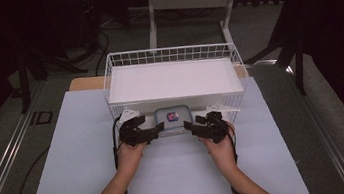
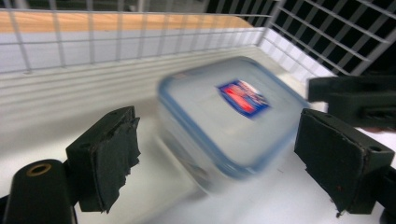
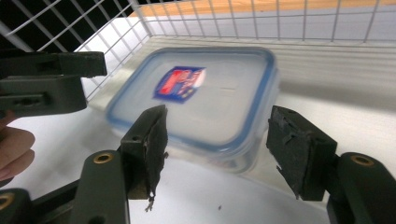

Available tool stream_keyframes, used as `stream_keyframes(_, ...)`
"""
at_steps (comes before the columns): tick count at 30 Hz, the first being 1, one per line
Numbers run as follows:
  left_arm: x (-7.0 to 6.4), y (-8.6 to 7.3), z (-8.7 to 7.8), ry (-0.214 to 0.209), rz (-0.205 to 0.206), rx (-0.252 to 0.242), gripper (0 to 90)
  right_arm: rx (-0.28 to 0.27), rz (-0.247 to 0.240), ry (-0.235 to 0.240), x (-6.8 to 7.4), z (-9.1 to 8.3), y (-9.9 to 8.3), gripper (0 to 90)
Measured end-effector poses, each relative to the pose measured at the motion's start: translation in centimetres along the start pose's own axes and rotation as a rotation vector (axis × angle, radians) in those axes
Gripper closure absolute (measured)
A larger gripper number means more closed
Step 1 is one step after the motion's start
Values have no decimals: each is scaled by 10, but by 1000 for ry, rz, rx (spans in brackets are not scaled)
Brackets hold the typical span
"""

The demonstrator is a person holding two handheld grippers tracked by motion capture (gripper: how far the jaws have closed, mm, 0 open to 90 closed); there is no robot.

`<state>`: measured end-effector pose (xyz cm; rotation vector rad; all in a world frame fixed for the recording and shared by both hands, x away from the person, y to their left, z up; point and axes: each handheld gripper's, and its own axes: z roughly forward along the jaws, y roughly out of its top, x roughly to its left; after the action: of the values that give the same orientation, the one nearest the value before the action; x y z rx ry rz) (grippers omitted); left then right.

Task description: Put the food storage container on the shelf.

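High view: the lidded box (image 1: 173, 120) sits on the table just near of the wire basket (image 1: 170, 54), between the left gripper (image 1: 156, 128) and right gripper (image 1: 190, 126).

Left gripper view: jaws wide apart, holding nothing, box ahead.

Right gripper view: jaws likewise spread and empty. The approach seems in hand; next, close on both ends and lift.

Motion-blurred container (image 2: 229, 116)

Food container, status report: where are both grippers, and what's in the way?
Left gripper open, right gripper open, flanking the container. Lidded food container on the table, ungripped. Wire basket right behind it.
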<state>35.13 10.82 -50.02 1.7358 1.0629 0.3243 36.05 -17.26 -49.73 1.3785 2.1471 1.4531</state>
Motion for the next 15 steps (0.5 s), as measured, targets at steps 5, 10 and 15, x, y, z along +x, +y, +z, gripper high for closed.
stream_keyframes(5,-14,0,-15,-56,50,-4,24,-2,-64,1,16,-10,0,377)
stream_keyframes(10,-25,-2,-35,-134,57,-20,23,23,-99,5,32,-15,-5,503)
stream_keyframes(15,-32,-12,-55,-143,88,-9,23,59,-110,29,38,-14,-13,708)
